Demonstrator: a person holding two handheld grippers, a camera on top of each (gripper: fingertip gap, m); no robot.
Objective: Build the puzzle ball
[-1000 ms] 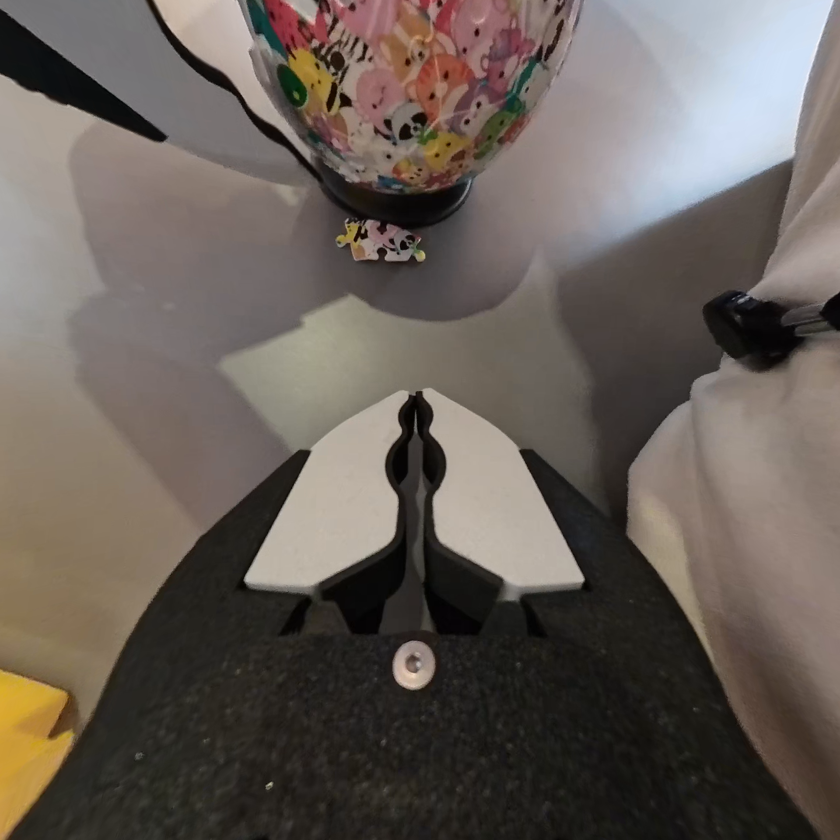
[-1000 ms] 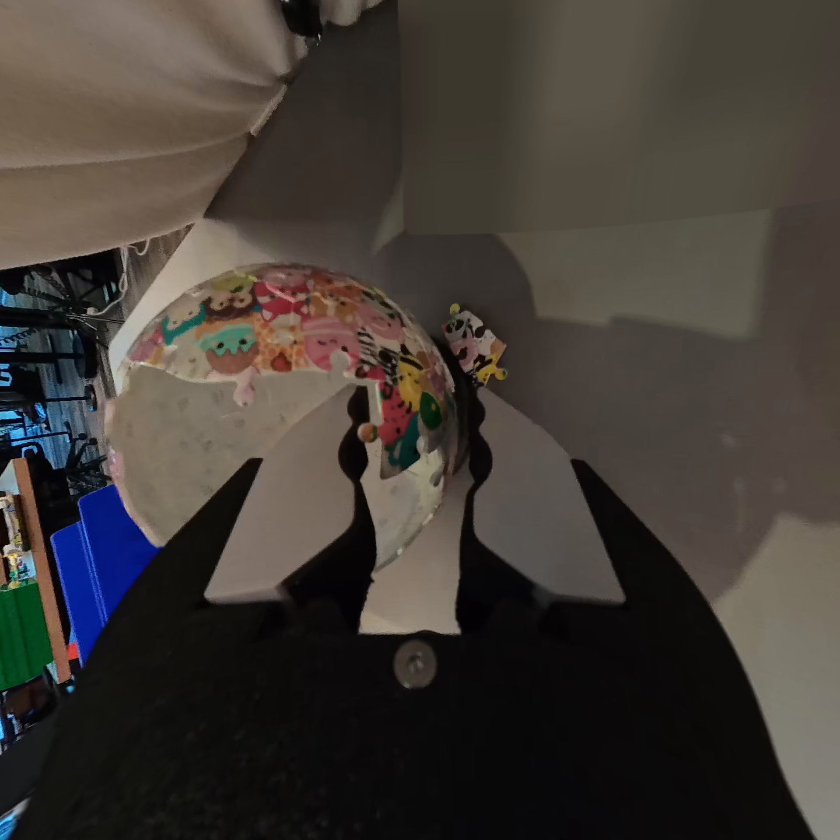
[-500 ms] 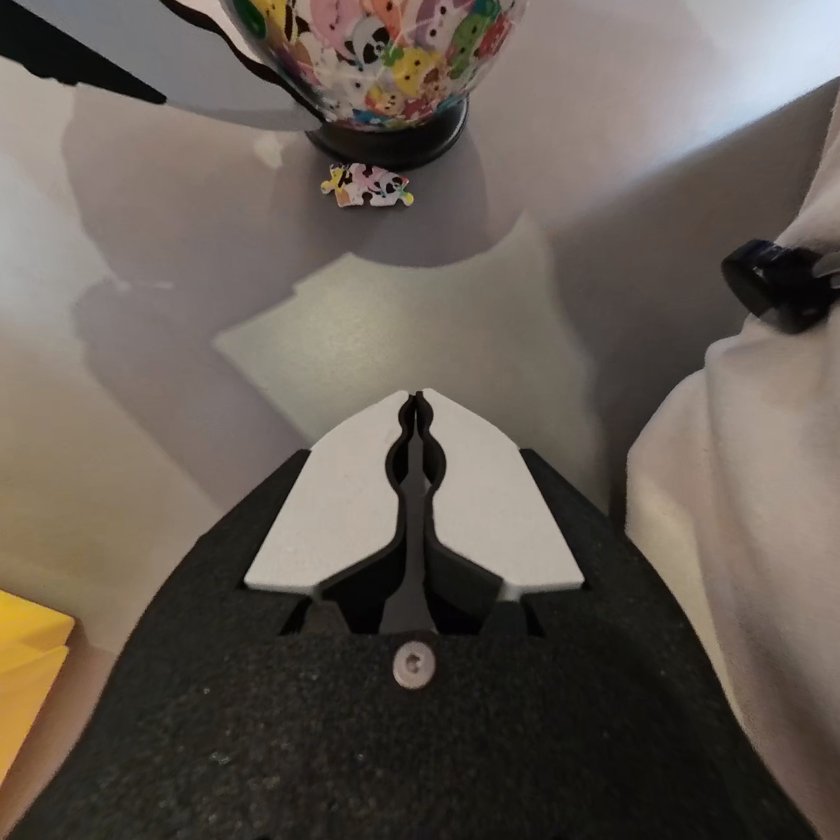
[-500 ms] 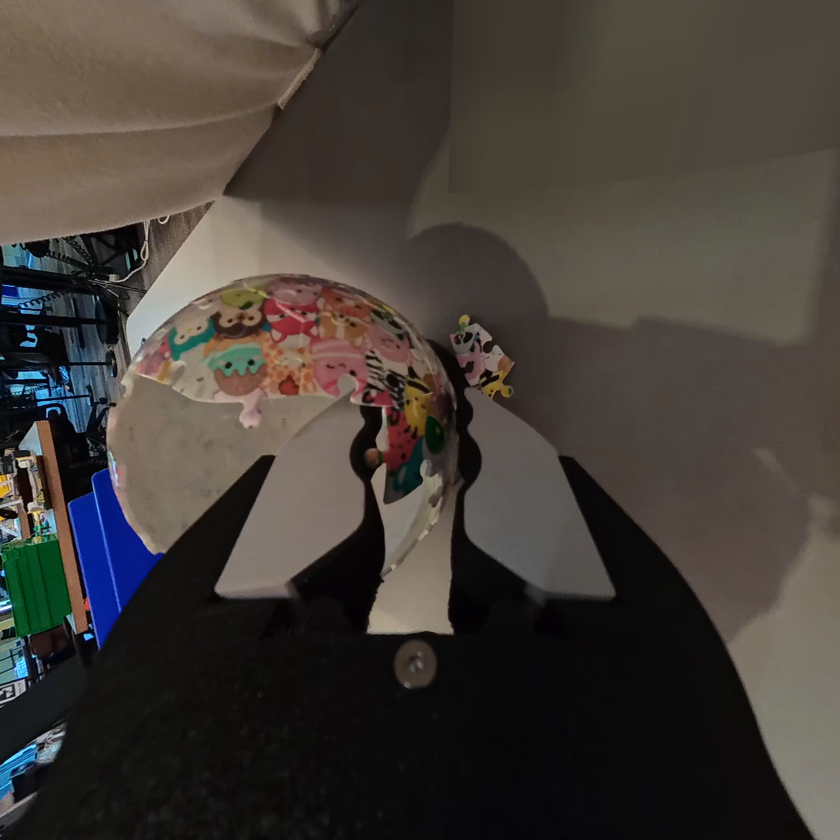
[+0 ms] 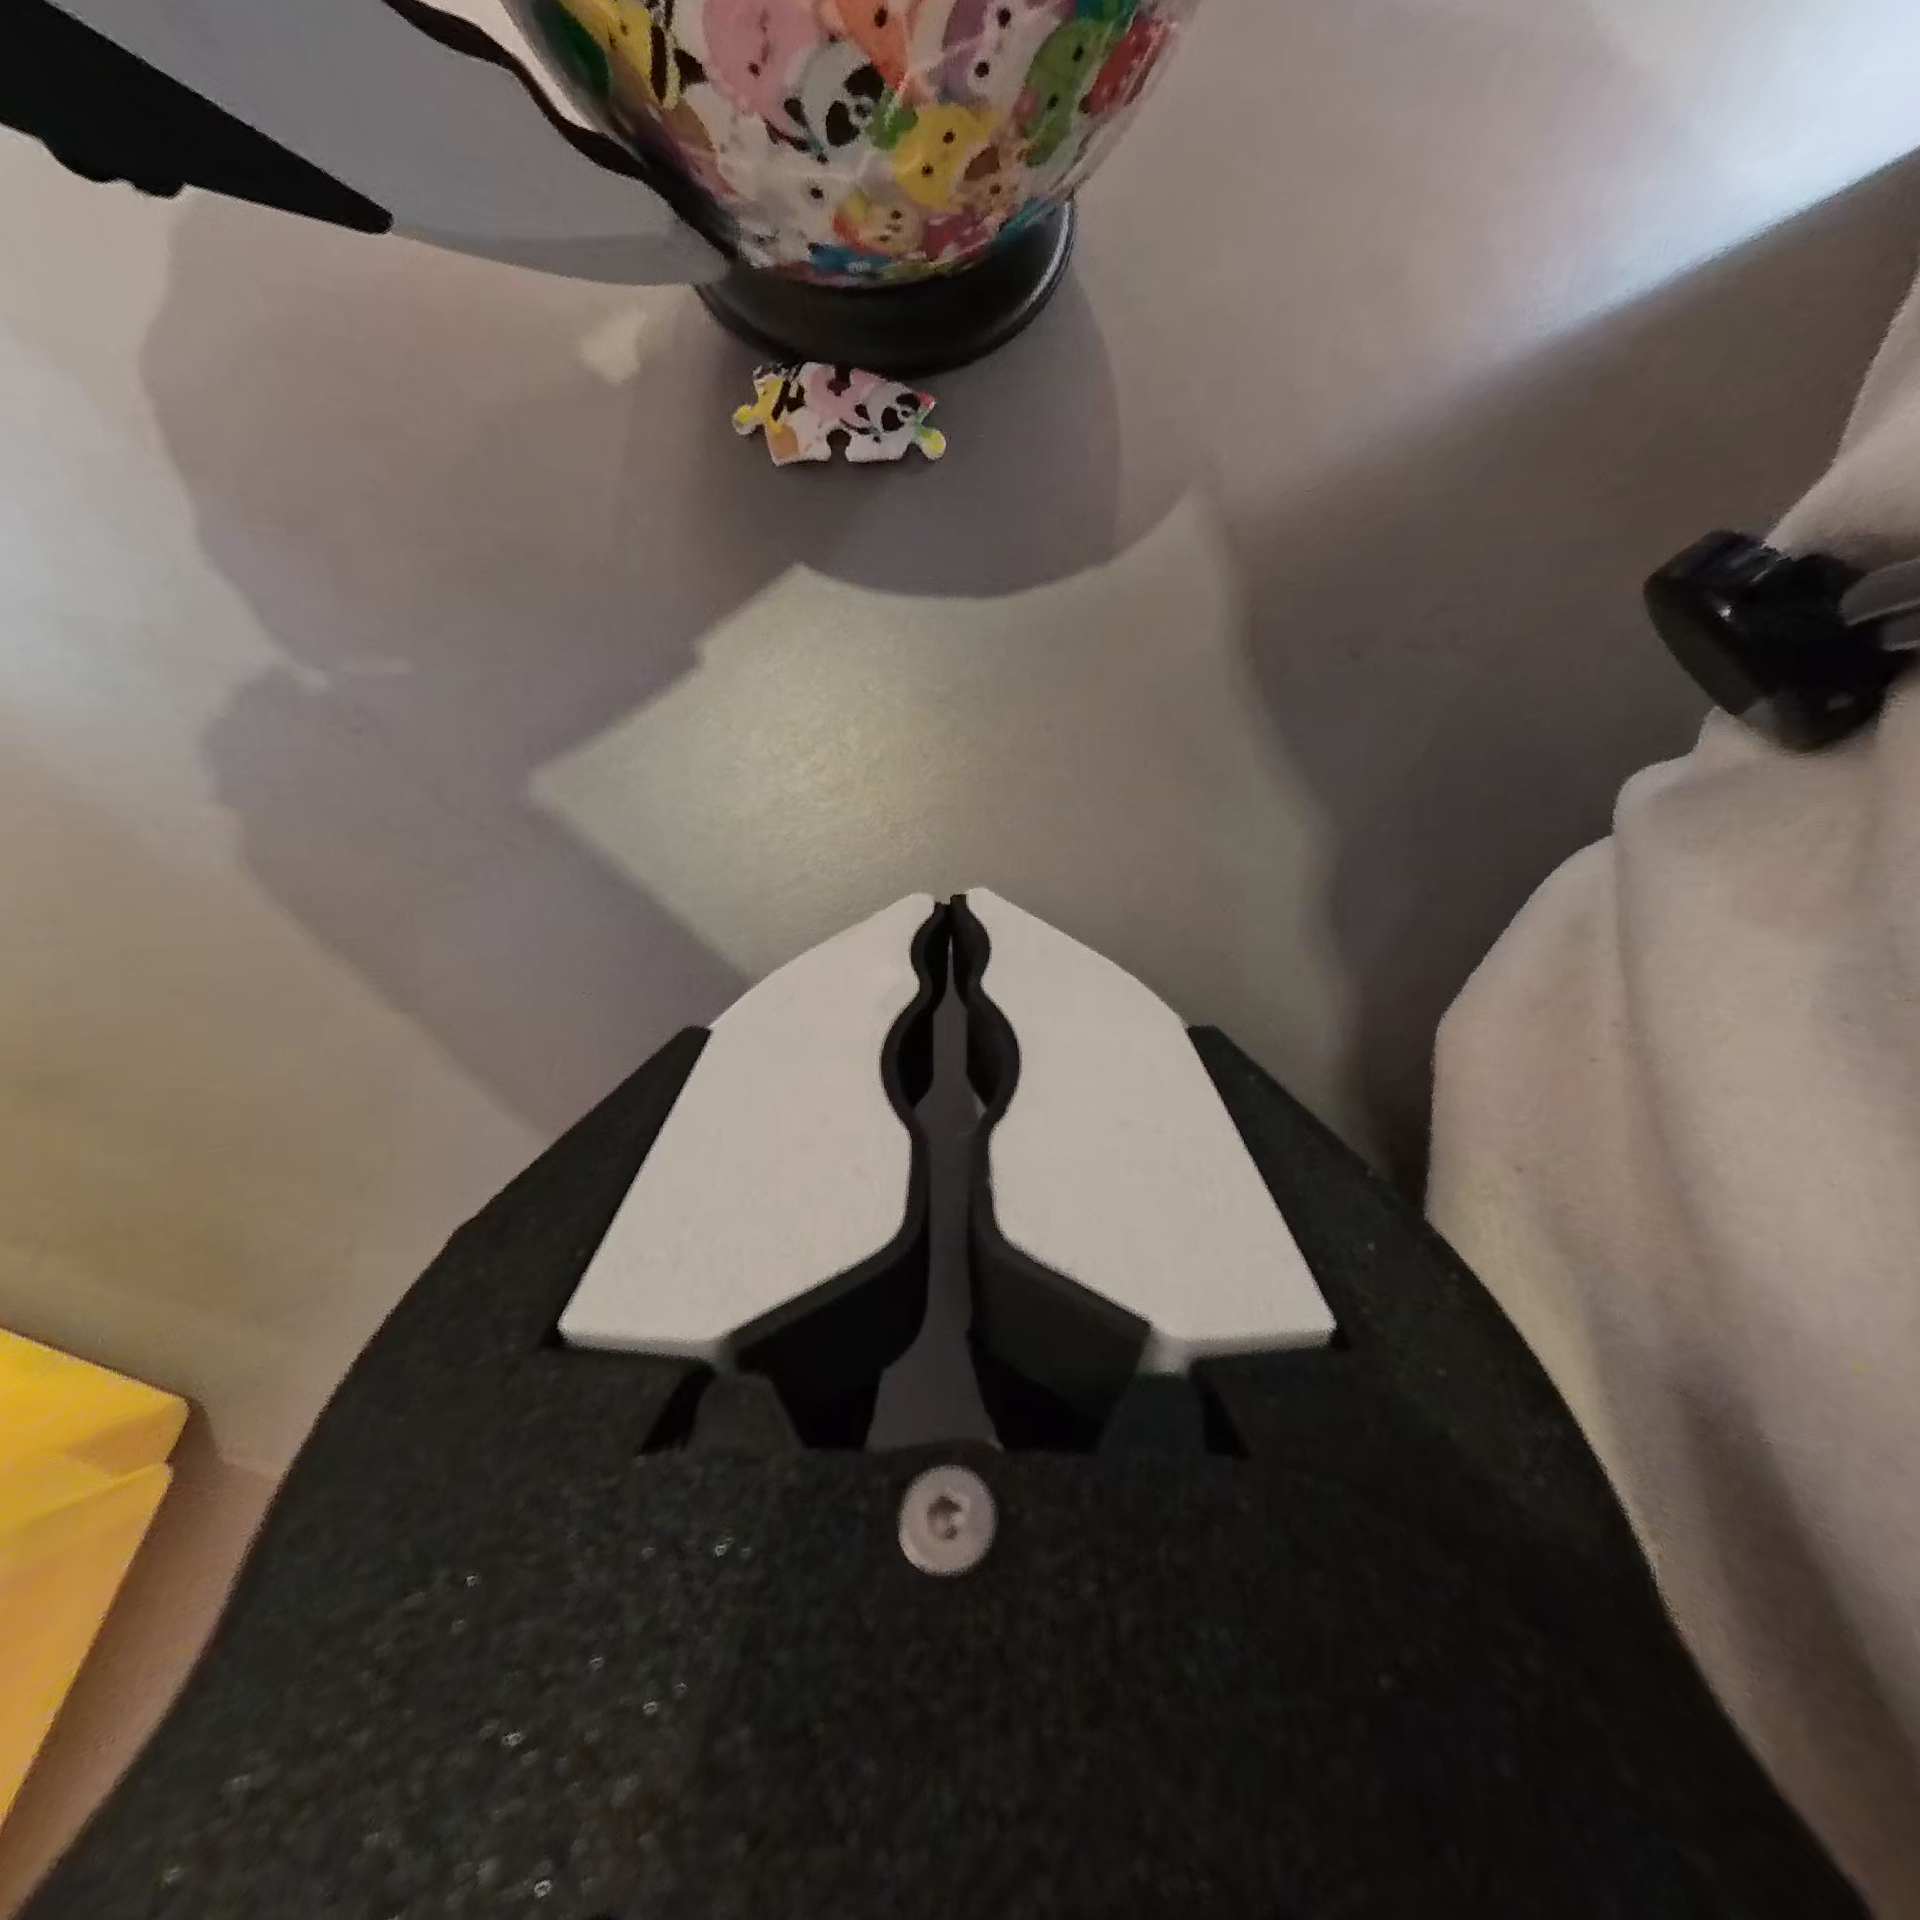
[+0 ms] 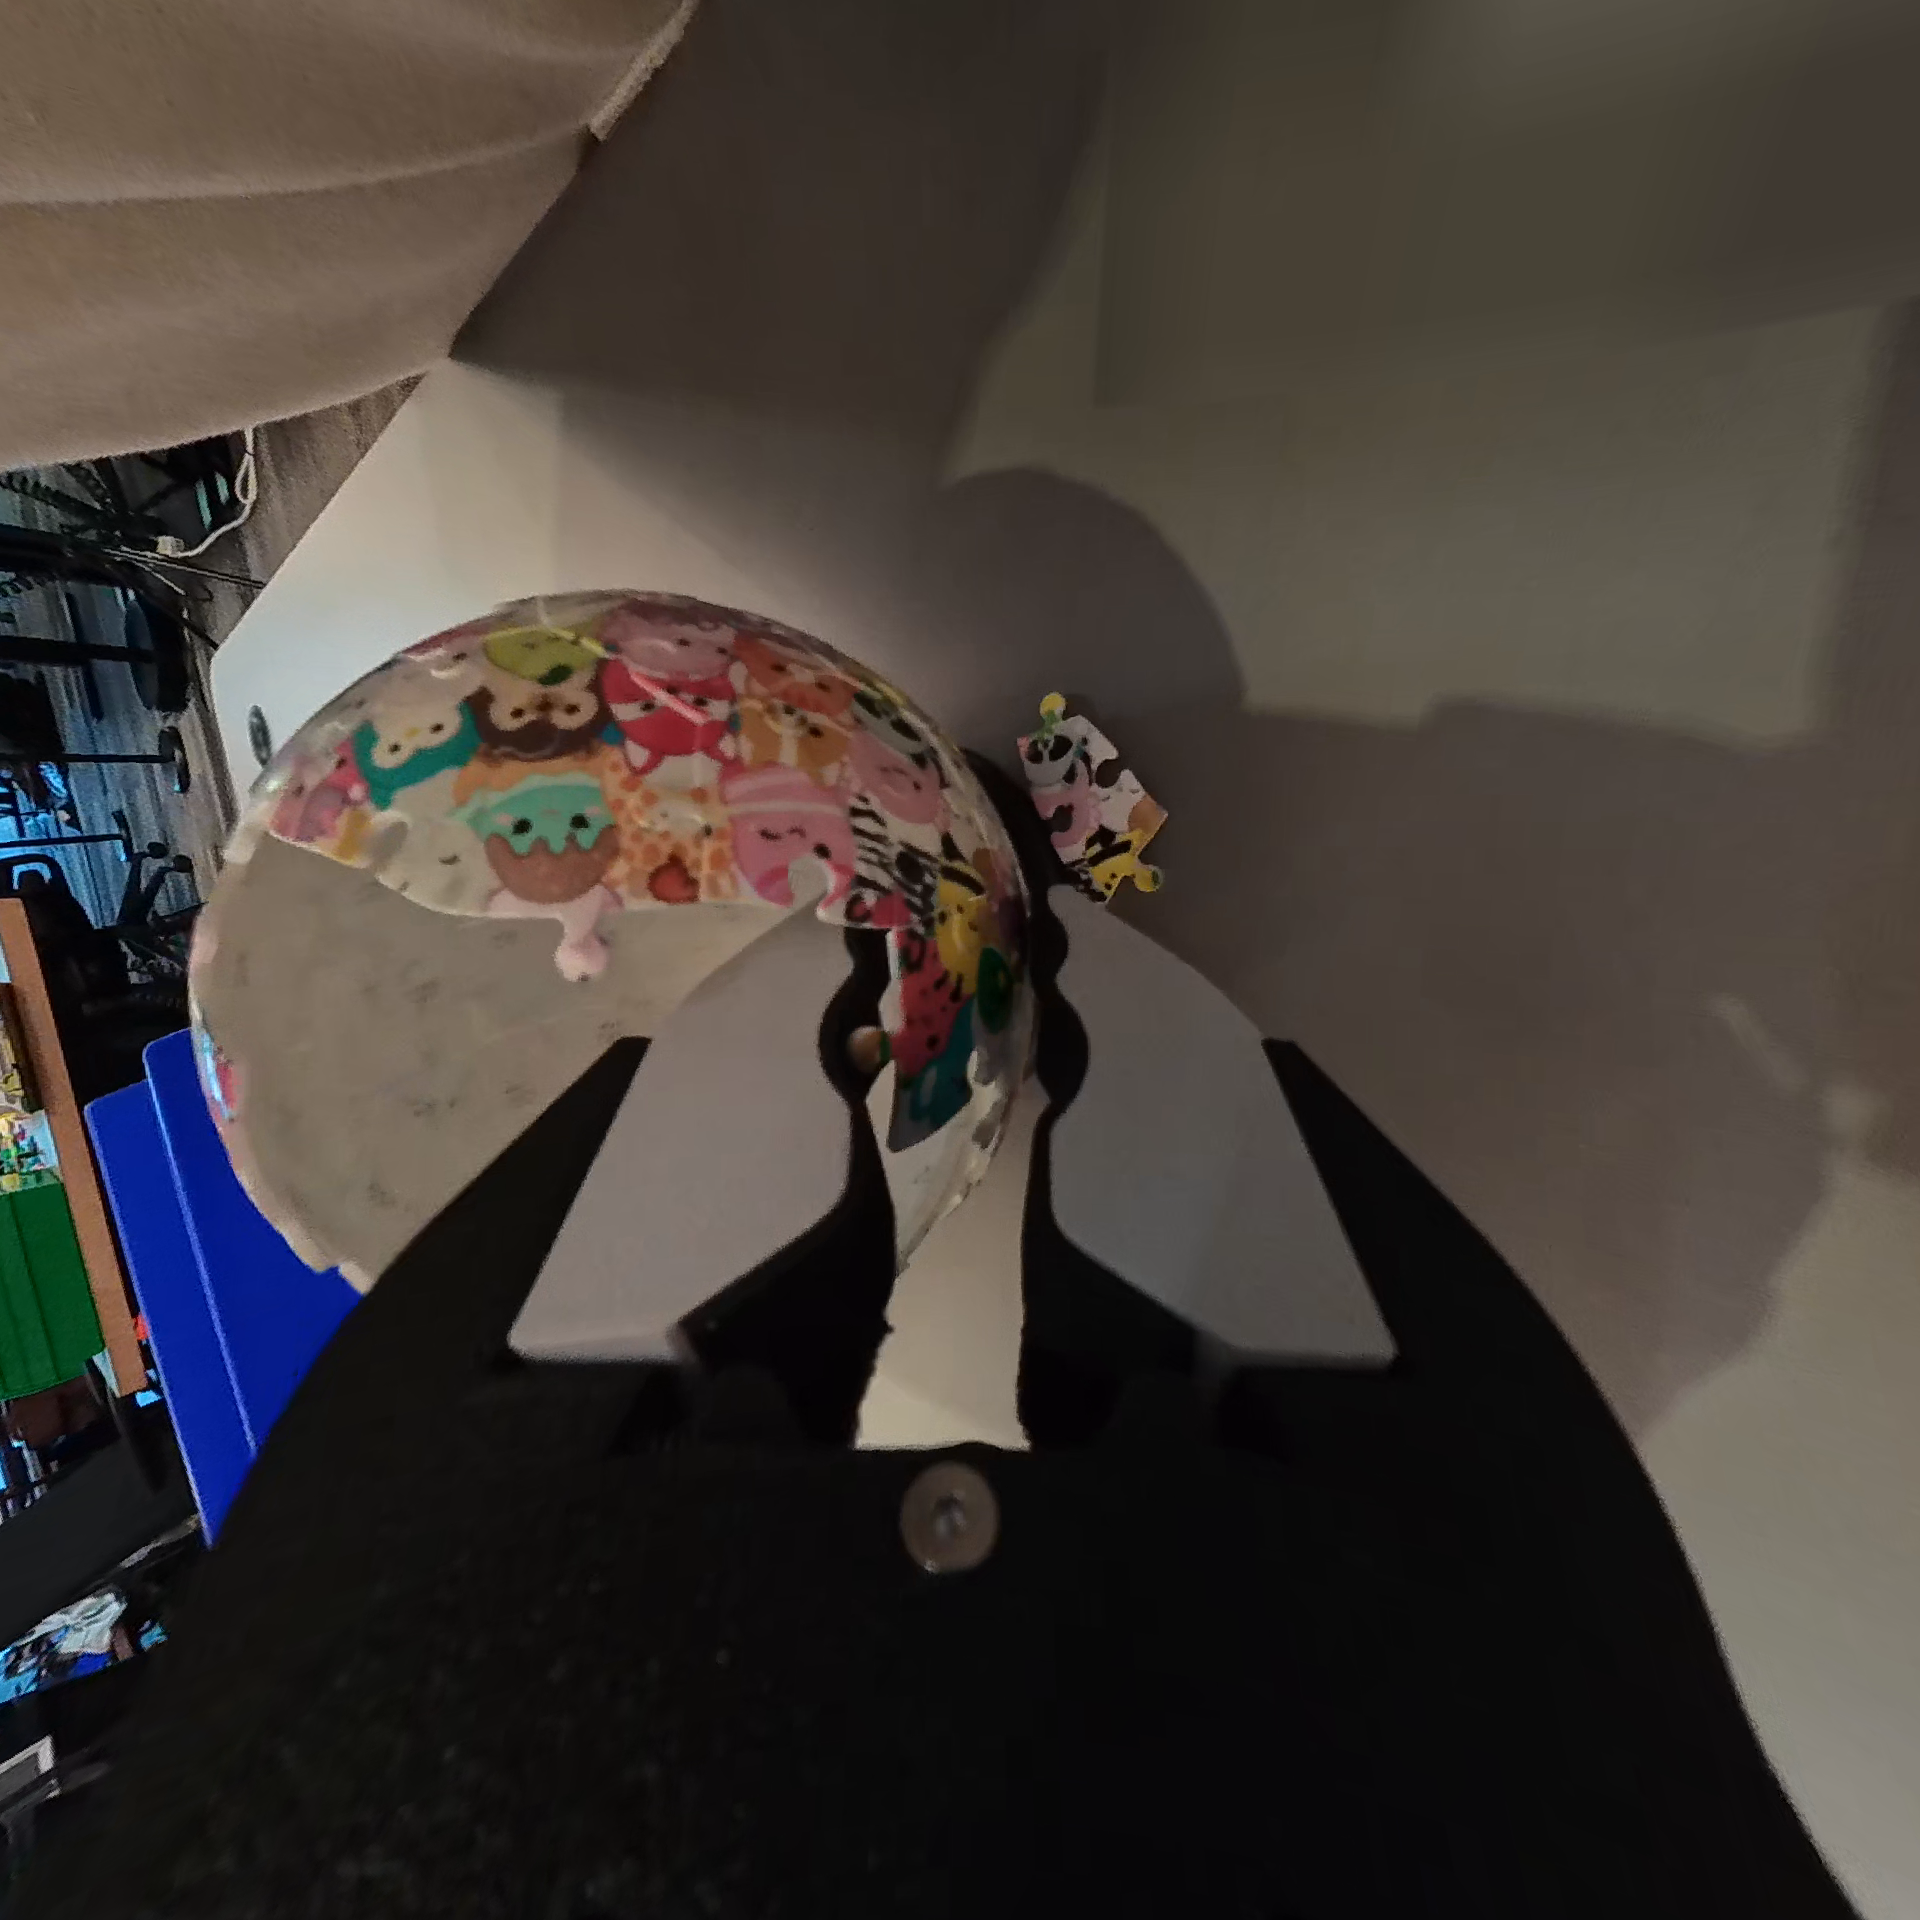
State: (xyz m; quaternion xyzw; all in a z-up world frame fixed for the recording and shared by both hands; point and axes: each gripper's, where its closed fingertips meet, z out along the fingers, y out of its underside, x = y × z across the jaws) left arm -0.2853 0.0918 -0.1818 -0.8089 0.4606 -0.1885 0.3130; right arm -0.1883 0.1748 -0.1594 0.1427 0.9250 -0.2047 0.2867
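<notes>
The puzzle ball (image 5: 883, 125), covered in colourful cartoon animals, sits on a black stand (image 5: 883, 312) at the top of the left wrist view. A loose joined puzzle piece (image 5: 842, 426) lies on the table just in front of the stand. My left gripper (image 5: 951, 902) is shut and empty, hovering well short of the piece. In the right wrist view the ball (image 6: 623, 810) is open on one side, showing its white inside. My right gripper (image 6: 951, 935) straddles the ball's wall and is shut on it. The loose piece (image 6: 1091, 810) lies beyond the fingers.
A person's white garment (image 5: 1662, 1351) with a black clip (image 5: 1756, 644) fills the right side. A yellow object (image 5: 62, 1507) lies at the lower left. Blue panels (image 6: 197, 1247) stand off the table's edge in the right wrist view. The table (image 5: 883, 748) is pale grey. My right fingertips sit around 12 cm from my left ones.
My left gripper has drawn back a little from the ball and piece. My right gripper's fingers have narrowed onto the ball's wall and the ball has shifted slightly.
</notes>
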